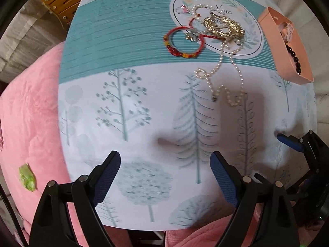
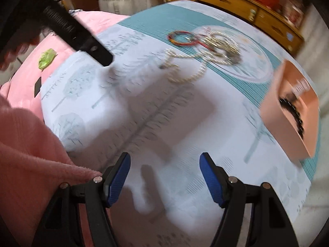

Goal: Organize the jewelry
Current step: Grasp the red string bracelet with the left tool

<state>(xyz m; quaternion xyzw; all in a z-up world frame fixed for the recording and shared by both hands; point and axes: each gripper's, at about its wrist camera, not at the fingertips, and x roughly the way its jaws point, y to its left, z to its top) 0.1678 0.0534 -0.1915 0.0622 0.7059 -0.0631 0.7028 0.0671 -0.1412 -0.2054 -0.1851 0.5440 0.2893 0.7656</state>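
A tangle of jewelry lies on the tree-printed cloth (image 1: 144, 103). In it are a red cord bracelet (image 1: 183, 41) (image 2: 182, 38), a gold chain (image 1: 224, 26) (image 2: 222, 43) and a long pearl necklace (image 1: 226, 65) (image 2: 185, 65). At the right, a peach box (image 1: 273, 39) (image 2: 281, 127) holds a black bead bracelet (image 1: 294, 55) (image 2: 292, 109) and a pale pink-and-white item (image 1: 286, 30). My left gripper (image 1: 164, 158) hangs open over bare cloth, short of the pearls. My right gripper (image 2: 165, 160) is open too, with nothing between its pads, to the left of the box.
The cloth-covered surface rests on a pink quilt (image 1: 30, 113) that carries a green scrap (image 1: 26, 180) (image 2: 47, 58). Wooden drawers (image 2: 236, 4) stand behind. A pink sleeve (image 2: 24, 144) fills the right wrist view's lower left. One blue pad (image 1: 290, 142) of the right gripper shows beside the left gripper.
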